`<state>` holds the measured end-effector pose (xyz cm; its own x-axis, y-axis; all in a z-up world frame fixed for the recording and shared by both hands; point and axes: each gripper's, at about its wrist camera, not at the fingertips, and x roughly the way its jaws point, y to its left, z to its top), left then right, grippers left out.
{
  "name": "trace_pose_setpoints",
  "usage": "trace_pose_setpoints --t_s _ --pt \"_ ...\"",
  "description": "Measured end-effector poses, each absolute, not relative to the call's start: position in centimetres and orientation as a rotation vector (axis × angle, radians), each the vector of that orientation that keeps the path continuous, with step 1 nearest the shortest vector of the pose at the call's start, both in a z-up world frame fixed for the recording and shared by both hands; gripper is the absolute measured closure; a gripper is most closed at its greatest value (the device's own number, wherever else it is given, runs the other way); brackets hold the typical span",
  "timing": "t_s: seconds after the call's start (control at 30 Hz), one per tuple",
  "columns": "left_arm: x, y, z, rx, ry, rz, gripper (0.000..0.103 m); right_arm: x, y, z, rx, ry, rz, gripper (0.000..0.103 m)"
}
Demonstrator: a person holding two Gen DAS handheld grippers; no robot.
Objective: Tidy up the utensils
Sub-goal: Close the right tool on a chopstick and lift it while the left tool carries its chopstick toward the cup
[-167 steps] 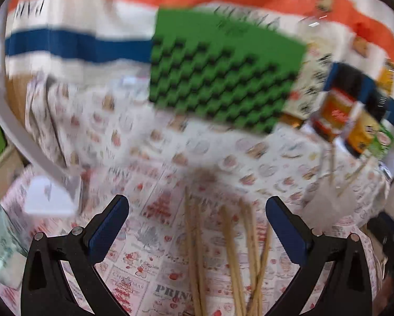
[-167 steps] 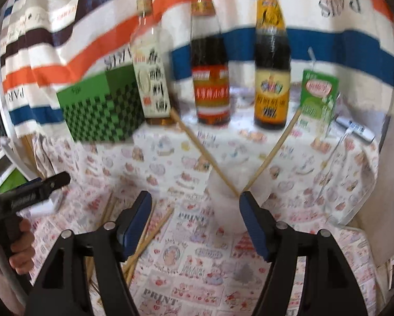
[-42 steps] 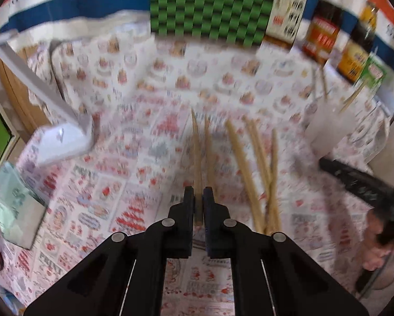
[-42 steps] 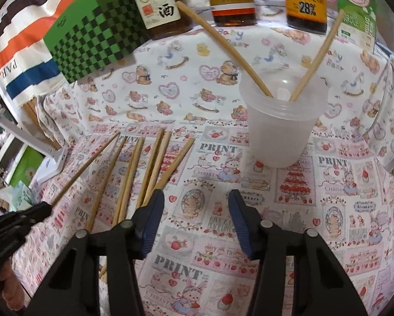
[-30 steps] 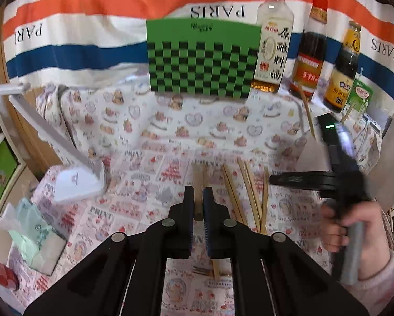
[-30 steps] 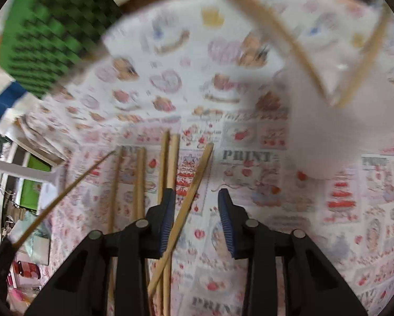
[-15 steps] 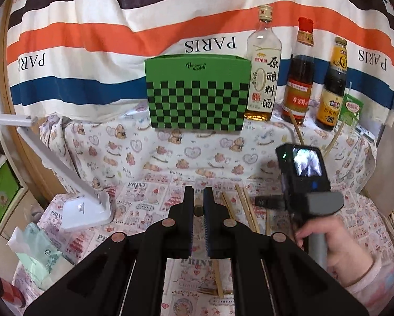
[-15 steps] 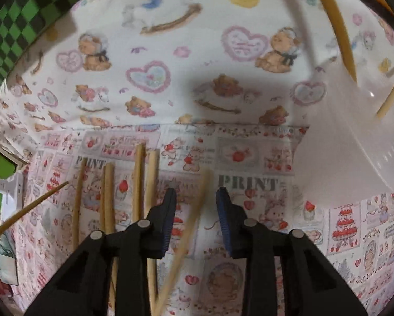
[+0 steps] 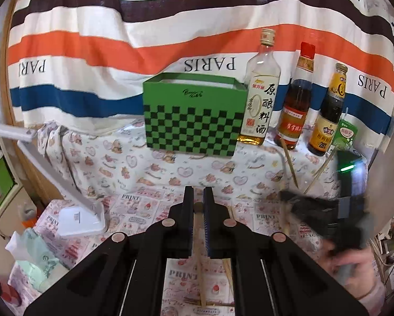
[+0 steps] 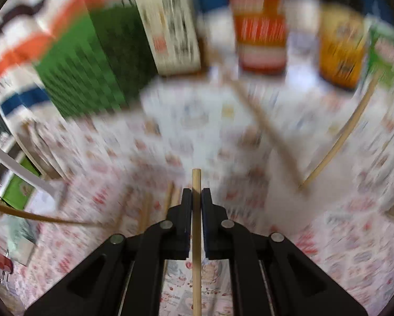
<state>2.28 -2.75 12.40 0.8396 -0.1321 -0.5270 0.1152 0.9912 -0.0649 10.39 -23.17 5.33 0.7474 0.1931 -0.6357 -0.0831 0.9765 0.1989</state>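
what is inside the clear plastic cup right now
Two chopsticks lean inside the clear plastic cup, their tops crossing out over its rim. The view is motion-blurred, so the cup's bottom, and anything else lying in it, cannot be made out.

On the striped cloth (image 9: 91, 52) behind the table, "PARIS" is printed mirrored in several places and "HERMES" near the top. The label of the clear bottle (image 9: 261, 97) carries the characters "原酿料酒", and "28" can be read on the dark bottle (image 9: 328, 115). "PRINT" is repeated on the tablecloth (image 9: 133, 200).

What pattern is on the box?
Green and black checks on the box, plain green on top; clearest in the left wrist view.
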Motion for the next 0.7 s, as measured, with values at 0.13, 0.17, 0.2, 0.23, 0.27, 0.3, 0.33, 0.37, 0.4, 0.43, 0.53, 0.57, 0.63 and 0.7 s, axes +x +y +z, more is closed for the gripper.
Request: trace_pose_setpoints --t_s 0.13,0.17,0.2,0.23,0.27,0.3,0.33,0.37,0.4,0.43,0.53,0.57,0.63,0.7 --pt "2.8 -3.7 13.6 -0.026 0.554 -0.149 0.097 6.7 -26.1 10.9 0.196 0.512 0.175 0.097" --pt "3.0 -4.0 13.9 -0.031 0.555 -0.163 0.097 5.6 -27.0 12.2 0.209 0.449 0.176 0.097" --pt "3.0 -4.2 14.2 -0.035 0.552 -0.173 0.097 4.9 -27.5 12.8 0.213 0.415 0.175 0.097" --pt "3.1 -4.5 14.5 -0.035 0.545 -0.179 0.097 4.3 -28.0 13.4 0.215 0.373 0.169 0.097" --pt "3.0 -4.8 14.9 -0.033 0.536 -0.183 0.097 3.5 -28.5 14.0 0.219 0.322 0.160 0.097" --pt "3.0 -5.2 15.3 -0.031 0.526 -0.189 0.097 2.9 -28.9 14.3 0.222 0.273 0.154 0.097" --pt "3.0 -5.3 15.7 -0.041 0.515 -0.197 0.097 2.4 -29.4 14.7 0.219 0.232 0.151 0.097" --pt "3.1 -5.4 16.2 -0.057 0.505 -0.207 0.097 2.2 -29.9 15.0 0.211 0.211 0.158 0.097" --pt "3.4 -5.5 16.6 -0.067 0.502 -0.222 0.097 2.1 -30.4 15.3 0.211 0.204 0.164 0.097" --pt "3.6 -5.8 17.0 -0.076 0.501 -0.241 0.097 2.2 -31.0 15.3 0.225 0.195 0.165 0.097" --pt "4.3 -6.7 17.9 -0.098 0.485 -0.279 0.097 2.1 -32.8 15.3 0.279 0.163 0.153 0.097" --pt "4.5 -7.0 18.2 -0.107 0.478 -0.296 0.097 2.2 -33.2 15.0 0.304 0.148 0.152 0.097" --pt "5.0 -7.6 18.6 -0.143 0.465 -0.343 0.097 2.2 -34.5 14.6 0.349 0.107 0.129 0.097" --pt "6.0 -8.0 18.8 -0.197 0.471 -0.413 0.097 1.7 -35.8 14.1 0.389 0.042 0.069 0.097"
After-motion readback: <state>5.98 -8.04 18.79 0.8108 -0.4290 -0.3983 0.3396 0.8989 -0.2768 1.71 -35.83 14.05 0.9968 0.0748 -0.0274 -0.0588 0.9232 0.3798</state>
